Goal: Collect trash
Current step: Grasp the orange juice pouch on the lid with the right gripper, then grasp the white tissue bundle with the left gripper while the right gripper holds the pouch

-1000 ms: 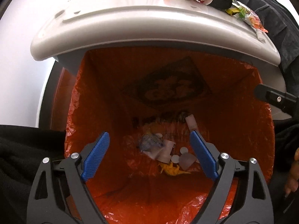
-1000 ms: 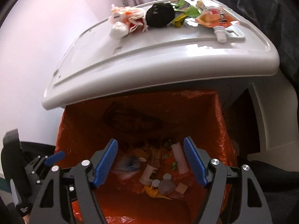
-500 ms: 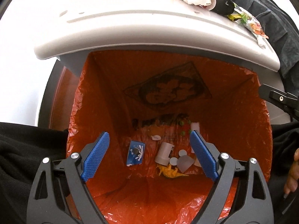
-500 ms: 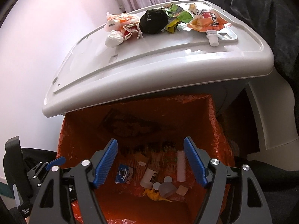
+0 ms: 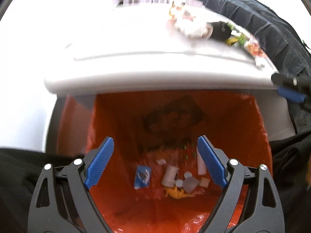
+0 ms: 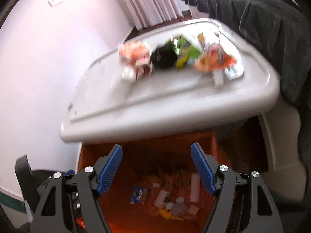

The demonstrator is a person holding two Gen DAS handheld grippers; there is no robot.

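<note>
Both grippers hang over a bin lined with an orange bag point(image 5: 116, 126) point(image 6: 221, 143). At its bottom lies dropped trash: a blue wrapper point(image 5: 142, 177) point(image 6: 138, 194), a white roll point(image 5: 169, 175), small caps and a yellow scrap point(image 5: 175, 191). My left gripper point(image 5: 155, 160) is open, nothing between its blue pads. My right gripper point(image 6: 156, 168) is open and empty too. Behind the bin, the grey lid point(image 5: 136, 71) point(image 6: 175, 104) carries more trash: orange-white wrappers point(image 6: 134, 55), a black lump point(image 6: 163, 58), green and yellow wrappers point(image 6: 186, 52), an orange pouch point(image 6: 213, 60).
A white wall point(image 6: 48, 58) stands on the left, with pale curtains point(image 6: 147, 2) behind. Dark cloth point(image 6: 252, 19) drapes at the right of the lid. The right gripper's tip point(image 5: 289, 89) shows at the left wrist view's right edge. Black clothing point(image 5: 19, 174) lies at the lower left.
Both grippers have risen and tipped up, so more of the lid and its trash shows. The blue wrapper fell and settled at the bottom of the bag.
</note>
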